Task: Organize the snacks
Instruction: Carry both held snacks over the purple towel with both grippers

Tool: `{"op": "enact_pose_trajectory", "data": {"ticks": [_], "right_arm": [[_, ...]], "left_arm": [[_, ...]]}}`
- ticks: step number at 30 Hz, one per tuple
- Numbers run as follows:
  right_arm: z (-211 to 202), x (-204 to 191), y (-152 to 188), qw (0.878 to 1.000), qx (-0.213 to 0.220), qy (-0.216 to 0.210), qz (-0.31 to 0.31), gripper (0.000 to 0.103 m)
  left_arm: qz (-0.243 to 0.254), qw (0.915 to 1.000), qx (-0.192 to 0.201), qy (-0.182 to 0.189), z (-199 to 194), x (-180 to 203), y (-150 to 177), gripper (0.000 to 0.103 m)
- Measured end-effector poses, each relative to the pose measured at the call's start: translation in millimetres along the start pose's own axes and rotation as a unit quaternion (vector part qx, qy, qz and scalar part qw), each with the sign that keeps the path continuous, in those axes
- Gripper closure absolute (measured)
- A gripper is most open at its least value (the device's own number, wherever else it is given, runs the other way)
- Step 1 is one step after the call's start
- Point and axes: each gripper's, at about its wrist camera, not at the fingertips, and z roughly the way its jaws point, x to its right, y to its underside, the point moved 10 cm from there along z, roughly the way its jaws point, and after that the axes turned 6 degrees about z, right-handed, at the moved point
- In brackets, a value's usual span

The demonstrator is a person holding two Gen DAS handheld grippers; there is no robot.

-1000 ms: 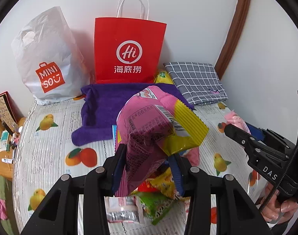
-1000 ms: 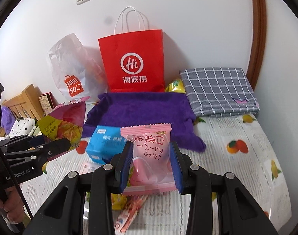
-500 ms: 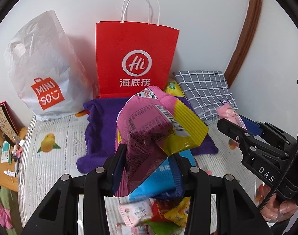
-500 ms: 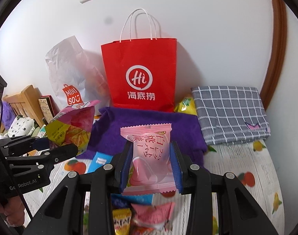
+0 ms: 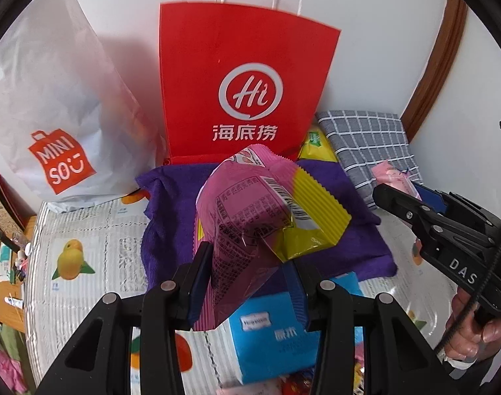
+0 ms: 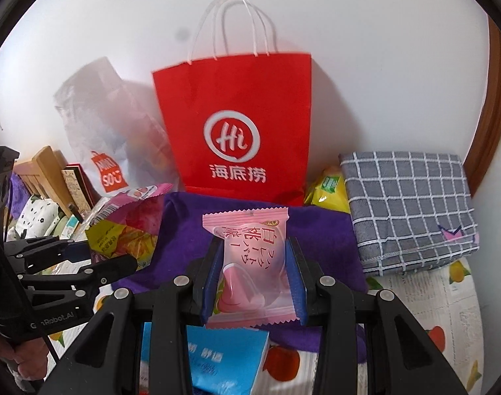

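Observation:
My left gripper (image 5: 248, 263) is shut on a magenta and yellow snack bag (image 5: 250, 210), held up over the purple towel (image 5: 171, 217). The same bag (image 6: 128, 220) shows at the left of the right wrist view, in the left gripper (image 6: 118, 256). My right gripper (image 6: 252, 270) is shut on a pale pink wrapped snack (image 6: 250, 263), also above the purple towel (image 6: 316, 230). That pink snack (image 5: 390, 177) and the right gripper (image 5: 395, 191) appear at the right of the left wrist view. A blue box (image 5: 276, 339) lies below both grippers (image 6: 224, 362).
A red paper bag (image 5: 247, 92) stands against the wall behind the towel, a white plastic bag (image 5: 52, 98) to its left. A yellow packet (image 6: 329, 191) and a folded grey checked cloth (image 6: 408, 210) lie to the right. Wooden furniture (image 6: 42, 171) borders the left edge.
Both grippers have moved forward with their snacks toward the red bag and towel. The loose snack pile has slid out of view below; the blue box now lies under the fingers.

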Motion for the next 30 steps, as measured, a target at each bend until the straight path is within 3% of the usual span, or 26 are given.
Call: {"op": "enact_pose_trajectory", "data": {"ticks": [4, 11, 17, 30], "right_arm": [[28, 9, 3, 1.000, -0.022, 0.008, 0.001, 0.066], [52, 30, 0, 0.999, -0.021, 0.031, -0.016, 0.066], [83, 53, 10, 0.997, -0.054, 0.055, -0.023, 0.065], [119, 64, 41, 0.990, -0.121, 0.060, -0.044, 0.065]], "left_arm": [[-0.001, 0.9999, -0.013, 0.004, 20, -4, -3, 0.062], [0.003, 0.9996, -0.027, -0.008, 46, -19, -7, 0.062], [-0.007, 0.9989, -0.044, -0.013, 73, -36, -7, 0.062], [-0.012, 0.9964, -0.083, -0.016, 112, -46, 7, 0.062]]}}
